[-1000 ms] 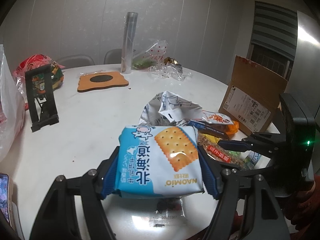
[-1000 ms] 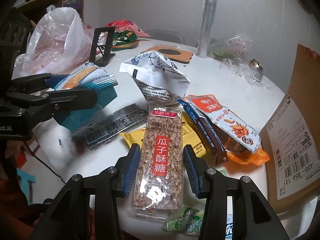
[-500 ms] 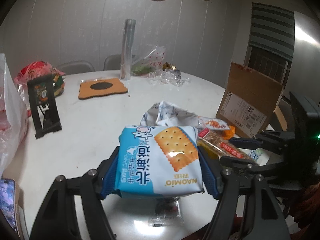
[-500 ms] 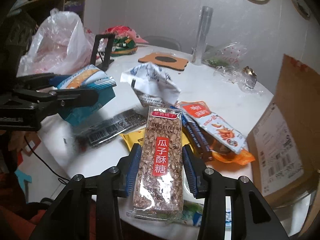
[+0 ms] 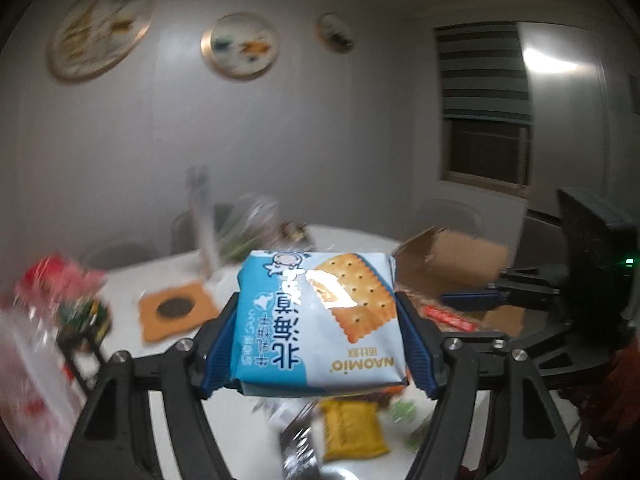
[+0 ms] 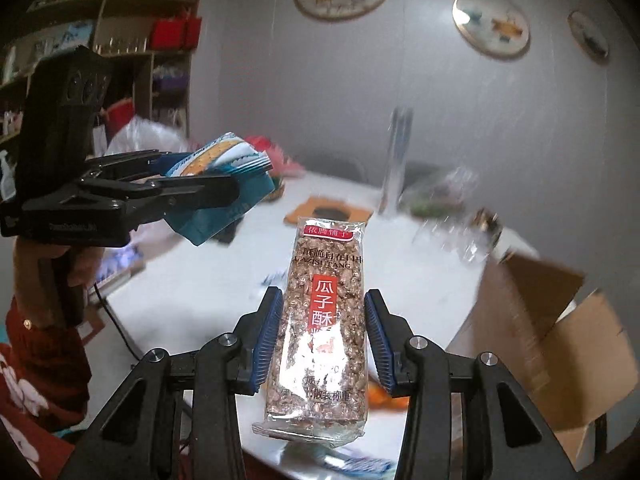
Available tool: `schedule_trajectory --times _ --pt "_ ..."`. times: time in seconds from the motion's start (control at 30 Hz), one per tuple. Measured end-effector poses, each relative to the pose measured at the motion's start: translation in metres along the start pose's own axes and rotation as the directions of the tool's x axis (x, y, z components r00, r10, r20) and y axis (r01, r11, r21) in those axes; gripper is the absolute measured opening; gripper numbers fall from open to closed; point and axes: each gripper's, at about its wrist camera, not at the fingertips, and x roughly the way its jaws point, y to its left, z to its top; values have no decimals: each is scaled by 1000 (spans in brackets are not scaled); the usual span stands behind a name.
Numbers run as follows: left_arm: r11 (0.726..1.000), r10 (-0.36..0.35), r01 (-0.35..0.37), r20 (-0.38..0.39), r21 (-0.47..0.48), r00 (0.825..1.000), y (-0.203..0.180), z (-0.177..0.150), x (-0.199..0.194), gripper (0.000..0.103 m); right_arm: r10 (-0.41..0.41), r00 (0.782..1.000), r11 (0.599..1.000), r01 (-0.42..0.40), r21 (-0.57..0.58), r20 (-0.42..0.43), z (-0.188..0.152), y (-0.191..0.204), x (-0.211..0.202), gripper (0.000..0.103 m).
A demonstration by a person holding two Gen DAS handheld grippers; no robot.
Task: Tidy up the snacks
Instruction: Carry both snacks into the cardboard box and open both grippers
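Observation:
My left gripper [image 5: 318, 320] is shut on a blue-and-white cracker pack [image 5: 320, 316] and holds it high above the white table [image 5: 248, 424]. It also shows in the right wrist view [image 6: 200, 184], with the pack [image 6: 224, 160] at the upper left. My right gripper [image 6: 324, 332] is shut on a long clear seed-brittle bar [image 6: 326, 308] with a red label, lifted above the table [image 6: 208, 292]. The right gripper shows at the right of the left wrist view [image 5: 480, 300]. An open cardboard box [image 6: 552, 344] stands to the right [image 5: 448, 264].
Loose snacks lie below on the table, among them a yellow pack [image 5: 352, 428] and a dark wrapper [image 5: 300, 448]. At the back are an orange coaster [image 5: 176, 312], a clear tube [image 6: 396, 160] and crumpled plastic [image 6: 452, 196]. A plastic bag [image 5: 28, 360] and a black stand [image 5: 80, 332] are at the left.
Both grippers have risen well above the table with their packs still held. The snack pile and the box now lie lower in both views, and the wall plates show.

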Motion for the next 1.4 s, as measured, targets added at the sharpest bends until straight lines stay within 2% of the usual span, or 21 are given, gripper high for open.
schedule_trajectory --times 0.13,0.23,0.33,0.47,0.6,0.77,0.87,1.03,1.13,1.23,1.4 --pt "989 -115 118 -35 91 993 -32 42 22 69 -54 997 998 52 26 51 18 -30 -24 38" --pt "971 -185 197 -93 139 978 -61 65 48 69 -111 992 993 107 58 62 20 -56 -41 38" --pt "951 -243 268 -163 156 956 -89 81 83 69 -161 986 982 157 105 39 14 -85 -54 38" --pt "922 -298 350 -278 164 913 -124 93 136 69 -199 980 965 201 166 -31 -4 -121 -58 38" --pt "902 -303 397 -406 170 862 -150 91 187 69 -187 976 952 208 224 -110 -24 -152 -52 38" --pt "897 -280 415 -534 150 798 -168 86 239 69 -134 965 949 191 253 -224 -39 -187 -25 38" --pt "901 -239 403 -594 158 768 -174 76 257 69 -89 954 951 167 260 -287 -44 -201 -8 38" --pt "899 -172 392 -667 194 725 -178 58 275 70 -61 924 964 152 218 -377 -49 -210 15 38" --pt "897 -150 389 -686 207 711 -181 51 280 71 -51 901 970 147 193 -432 -54 -213 27 38" --pt "895 -134 390 -700 219 701 -182 46 284 72 -55 887 974 149 169 -459 -56 -207 33 38" --pt "890 -131 395 -700 229 702 -182 46 283 77 -45 866 978 139 153 -497 -55 -205 40 39"
